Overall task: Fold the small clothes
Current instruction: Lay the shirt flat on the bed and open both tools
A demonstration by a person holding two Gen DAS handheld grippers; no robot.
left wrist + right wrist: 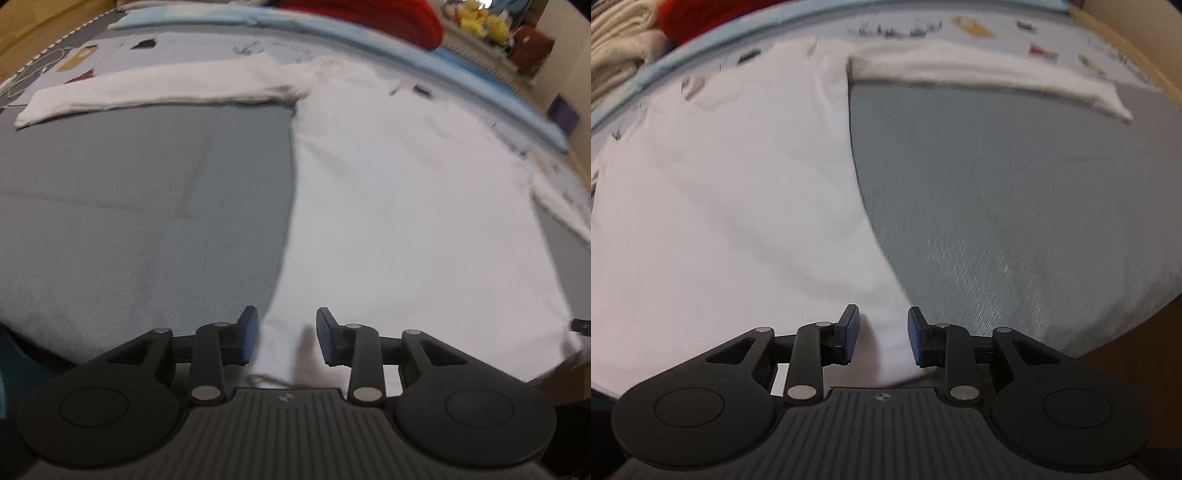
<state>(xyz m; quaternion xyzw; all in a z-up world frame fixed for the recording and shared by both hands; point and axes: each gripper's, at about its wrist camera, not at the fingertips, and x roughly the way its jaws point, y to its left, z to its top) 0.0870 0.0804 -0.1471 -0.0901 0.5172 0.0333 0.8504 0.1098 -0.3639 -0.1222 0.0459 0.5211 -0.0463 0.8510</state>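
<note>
- Both views are blurred and bent by the fisheye lens, so the fine print on the pale patterned sheet (192, 48) at the far edge cannot be read; only small dark and mustard shapes show there
- The white long-sleeved top (406, 206) lies spread flat on the grey cloth surface (129, 221); its hem end runs under each gripper body and is cut off there, so the lowest edge is hidden
- In the left wrist view one sleeve (155, 92) stretches out flat to the left, away from the body of the top; the other sleeve is cut off at the right edge of that view
- In the right wrist view the same top (720, 203) fills the left half, with a sleeve (979, 74) laid out to the right across the far side of the grey cloth
- The left gripper (286, 334) stands with its jaws partly apart over the hem corner; white fabric shows in the gap, but the blue pads (249, 332) do not press on it
- The right gripper (882, 332) likewise has its jaws partly apart, over the side edge of the top near the hem; fabric lies between them, ungripped
- Beyond the top lie a light blue strip (369, 40) and something red (388, 14), too blurred to name; yellow objects (484, 22) sit on a shelf at the far right; beige folded fabric (617, 40) shows in the right view's top left corner
</note>
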